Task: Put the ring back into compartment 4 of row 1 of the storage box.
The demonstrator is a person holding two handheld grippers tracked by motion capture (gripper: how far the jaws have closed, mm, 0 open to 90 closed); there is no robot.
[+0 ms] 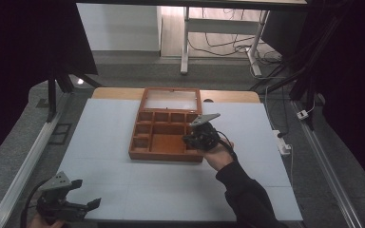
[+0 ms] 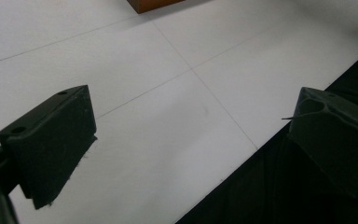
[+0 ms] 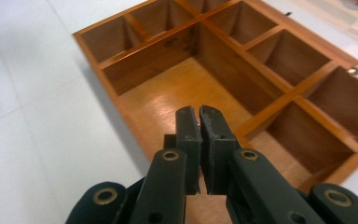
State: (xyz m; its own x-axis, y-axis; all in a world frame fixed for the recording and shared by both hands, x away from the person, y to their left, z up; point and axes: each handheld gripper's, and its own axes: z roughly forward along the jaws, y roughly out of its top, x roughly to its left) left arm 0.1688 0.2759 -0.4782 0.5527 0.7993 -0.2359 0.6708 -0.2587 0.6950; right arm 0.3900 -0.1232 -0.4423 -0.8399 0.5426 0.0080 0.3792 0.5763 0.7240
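Note:
A brown wooden box (image 1: 164, 156) with several compartments sits mid-table, its glass lid (image 1: 171, 99) standing open at the back. My right gripper (image 1: 190, 138) hovers over the box's right front part. In the right gripper view its jaws (image 3: 199, 116) are shut, tips above the large compartment near the box's rim (image 3: 106, 86). A tiny orange glint shows between the tips; I cannot tell what it is. My left gripper (image 1: 88, 193) rests at the table's front left corner. Its jaws (image 2: 191, 135) stand wide apart with nothing between them. A corner of the box (image 2: 151, 3) shows at the top of the left gripper view.
A white mat (image 1: 123, 180) covers the table. The table's front edge (image 2: 242, 163) runs just under the left gripper, with dark floor beyond. Metal rails flank both sides of the table. A desk frame and cables stand behind it.

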